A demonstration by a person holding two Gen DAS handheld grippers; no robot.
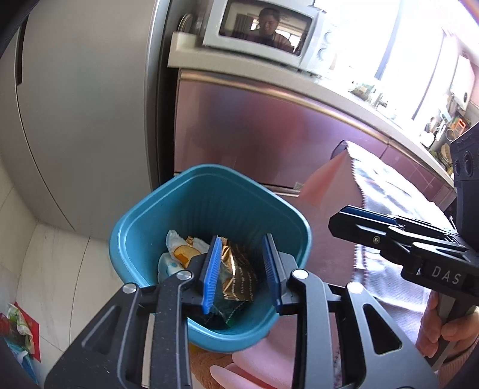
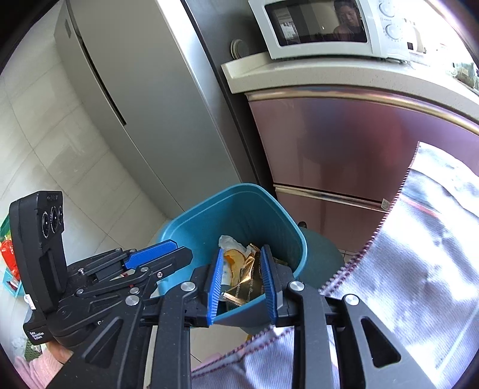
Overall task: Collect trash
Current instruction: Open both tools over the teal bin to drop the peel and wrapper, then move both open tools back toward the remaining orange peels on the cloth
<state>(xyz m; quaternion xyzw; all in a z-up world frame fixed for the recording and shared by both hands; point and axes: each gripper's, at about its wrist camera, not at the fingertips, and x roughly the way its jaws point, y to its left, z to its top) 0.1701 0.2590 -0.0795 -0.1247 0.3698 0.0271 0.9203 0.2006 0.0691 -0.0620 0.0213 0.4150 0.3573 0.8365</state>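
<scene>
Hiding the bin (image 1: 143,227) floor, wrappers (image 1: 236,278) pile below both released tongs (image 1: 244,272) (image 2: 243,284).

One teal bin (image 1: 143,221) showing. Inside it lying at least three wrappers: one gold foil wrapper (image 1: 236,275), one white wrapper with orange print (image 1: 179,245), one pale blue-white wrapper (image 1: 167,266); possibly more sitting underneath, view blocked. Two grippers showing: left gripper (image 1: 242,272), right gripper (image 2: 242,284), each carrying two blue pads. One microwave (image 2: 323,27) sitting on counter. One fridge (image 2: 125,104) standing. One striped cloth (image 2: 419,239) hanging at right.
</scene>
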